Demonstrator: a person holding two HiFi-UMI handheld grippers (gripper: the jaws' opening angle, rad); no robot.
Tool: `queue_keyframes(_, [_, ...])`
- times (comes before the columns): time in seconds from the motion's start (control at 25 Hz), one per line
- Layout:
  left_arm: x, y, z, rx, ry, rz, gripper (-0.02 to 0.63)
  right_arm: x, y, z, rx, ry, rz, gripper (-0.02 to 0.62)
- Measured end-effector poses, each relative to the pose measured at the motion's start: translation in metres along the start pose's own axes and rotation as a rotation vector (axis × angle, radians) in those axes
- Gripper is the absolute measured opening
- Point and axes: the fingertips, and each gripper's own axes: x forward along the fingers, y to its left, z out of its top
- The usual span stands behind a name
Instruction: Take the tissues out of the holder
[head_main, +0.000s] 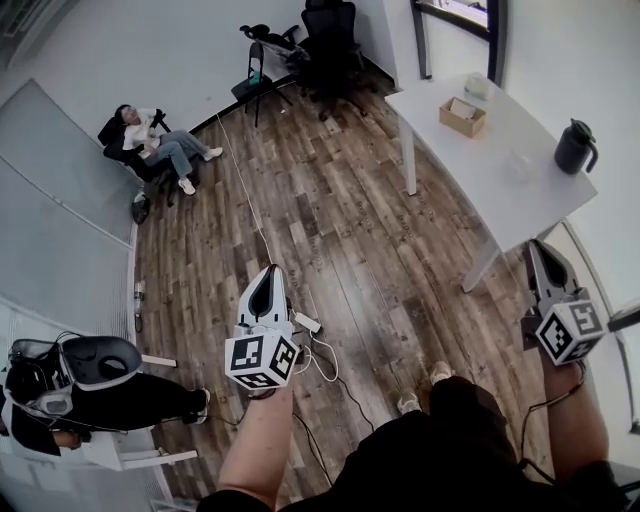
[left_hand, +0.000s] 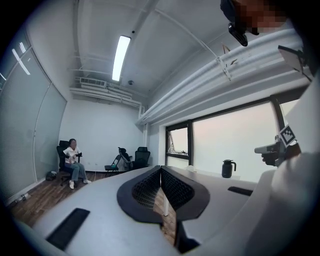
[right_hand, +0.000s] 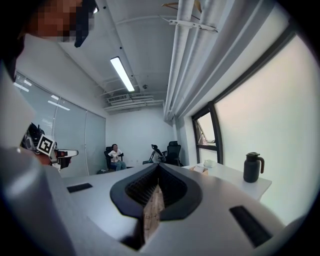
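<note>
The wooden tissue holder (head_main: 462, 117) stands on the white table (head_main: 505, 175) at the far right, with pale tissue showing in its top. In the right gripper view the holder (right_hand: 201, 169) is a small box far off on the table. My left gripper (head_main: 268, 278) hangs over the wooden floor, well short of the table; its jaws meet tip to tip (left_hand: 161, 172) with nothing between them. My right gripper (head_main: 537, 250) is held beside the table's near corner, also shut and empty (right_hand: 159, 167). Both stand far from the holder.
A black jug (head_main: 575, 147) stands on the table's near right end. A person sits in a chair (head_main: 150, 145) at the far left wall. Office chairs (head_main: 325, 45) stand at the back. A cable and power strip (head_main: 307, 322) lie on the floor. Equipment (head_main: 85, 375) sits at lower left.
</note>
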Motion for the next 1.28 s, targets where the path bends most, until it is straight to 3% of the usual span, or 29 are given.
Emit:
queue_keyframes(0.32, [0.063,0.010,-0.005,-0.002,0.003,-0.013,0.006,0.081,-0.023,0.006,0.001,-0.011,0.007,0.005])
queue_keyframes(0.56, [0.120,0.030,0.017,0.007,-0.009,0.025,0.006,0.157,-0.042,0.025,0.014,-0.037,0.045,0.005])
queue_keyframes(0.96, [0.261,0.021,0.036,0.028,0.025,0.032,0.006,0.271,-0.118,0.037,0.060,-0.045,0.050,0.005])
queue_keyframes(1.28, [0.355,0.009,0.022,0.029,0.040,-0.007,0.006,0.348,-0.163,0.021,0.083,-0.020,0.024,0.005])
